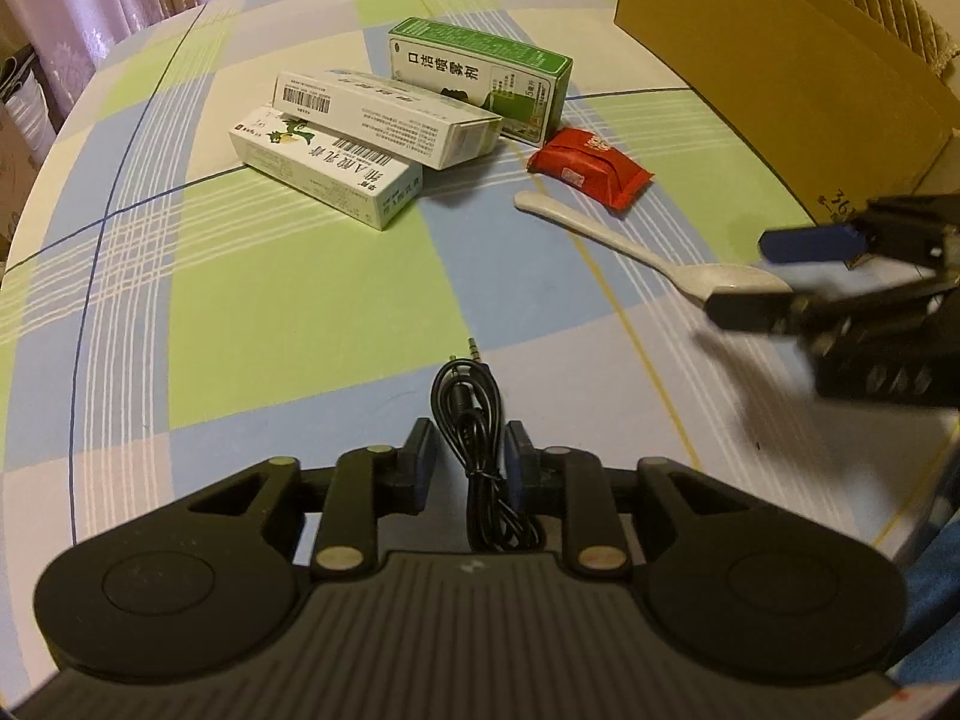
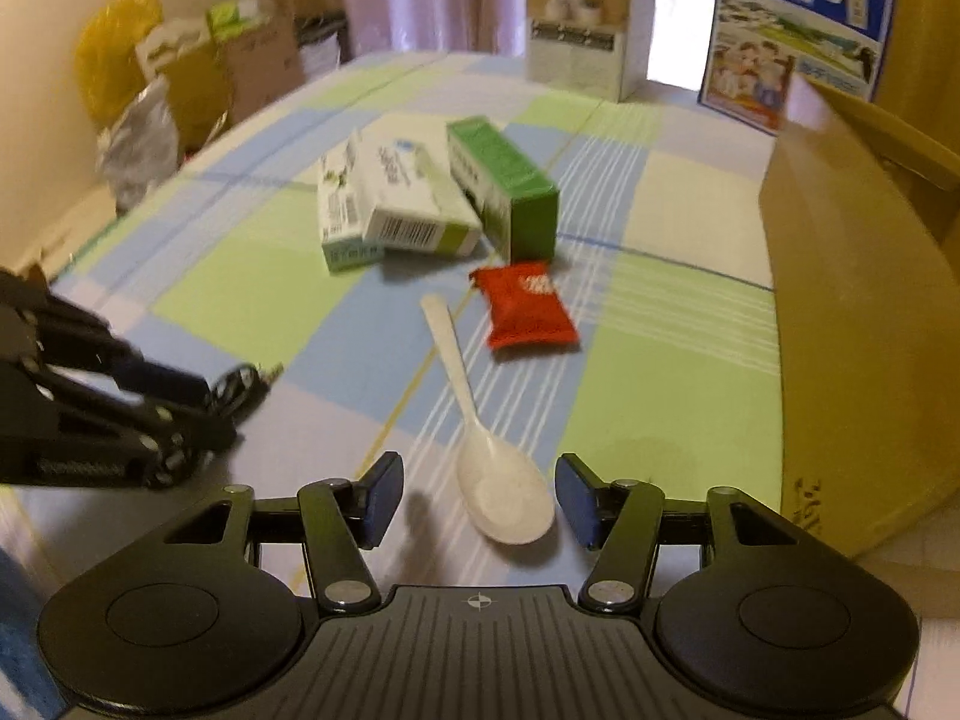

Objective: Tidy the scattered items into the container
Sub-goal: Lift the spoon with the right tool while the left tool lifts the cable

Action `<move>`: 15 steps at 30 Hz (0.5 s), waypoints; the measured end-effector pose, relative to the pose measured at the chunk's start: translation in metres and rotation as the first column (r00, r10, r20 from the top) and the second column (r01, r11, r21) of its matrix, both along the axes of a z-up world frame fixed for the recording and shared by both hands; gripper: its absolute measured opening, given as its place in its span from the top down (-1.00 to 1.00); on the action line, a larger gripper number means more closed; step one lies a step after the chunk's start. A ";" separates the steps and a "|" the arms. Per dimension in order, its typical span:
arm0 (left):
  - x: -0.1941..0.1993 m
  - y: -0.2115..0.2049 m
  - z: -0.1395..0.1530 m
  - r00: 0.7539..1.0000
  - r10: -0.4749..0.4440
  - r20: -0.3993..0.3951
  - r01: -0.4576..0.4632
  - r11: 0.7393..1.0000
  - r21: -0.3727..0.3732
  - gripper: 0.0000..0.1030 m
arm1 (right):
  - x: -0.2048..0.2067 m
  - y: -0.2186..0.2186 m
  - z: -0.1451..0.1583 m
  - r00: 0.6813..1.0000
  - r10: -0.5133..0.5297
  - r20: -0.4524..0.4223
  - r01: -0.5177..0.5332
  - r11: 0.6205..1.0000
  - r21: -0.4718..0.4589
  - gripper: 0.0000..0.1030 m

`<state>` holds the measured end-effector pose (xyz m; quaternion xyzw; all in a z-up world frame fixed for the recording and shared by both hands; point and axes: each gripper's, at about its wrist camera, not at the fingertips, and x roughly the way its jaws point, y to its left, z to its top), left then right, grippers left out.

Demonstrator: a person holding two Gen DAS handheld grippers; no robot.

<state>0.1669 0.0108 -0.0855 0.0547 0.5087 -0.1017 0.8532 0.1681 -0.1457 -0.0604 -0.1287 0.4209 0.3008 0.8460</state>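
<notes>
My left gripper (image 1: 469,456) is shut on a coiled black audio cable (image 1: 468,402), whose plug end sticks out past the fingertips over the checked tablecloth (image 1: 270,300). The same left gripper (image 2: 210,408) shows at the left of the right wrist view with the cable (image 2: 243,384) at its tips. My right gripper (image 2: 480,498) stands open around the bowl of a white spoon (image 2: 498,492) lying on the cloth, its pads clear of it. Beyond lie a red snack packet (image 2: 525,312), a green box (image 2: 510,186) and two white boxes (image 2: 396,198). The cardboard container (image 2: 852,300) stands at the right.
Two upright cartons stand at the table's far edge: a beige one (image 2: 579,18) and a blue-and-white milk carton (image 2: 798,30). Bags and cardboard boxes (image 2: 150,90) are piled off the table at the left. The right gripper (image 1: 774,276) reaches in beside the container (image 1: 780,48).
</notes>
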 end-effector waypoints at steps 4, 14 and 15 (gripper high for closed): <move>-0.001 0.006 0.001 1.000 0.020 0.000 -0.020 0.999 -0.034 0.42 | 0.006 -0.001 -0.009 1.000 -0.010 -0.022 0.010 1.000 -0.015 -0.01; 0.000 0.009 0.001 1.000 0.031 0.002 -0.030 0.998 -0.047 0.37 | 0.003 0.000 -0.010 0.999 0.024 -0.037 -0.024 1.000 0.002 0.42; -0.001 0.009 0.001 0.999 0.032 0.004 -0.032 0.998 -0.047 0.37 | 0.002 0.000 -0.009 0.999 0.025 -0.038 -0.025 1.000 0.009 0.42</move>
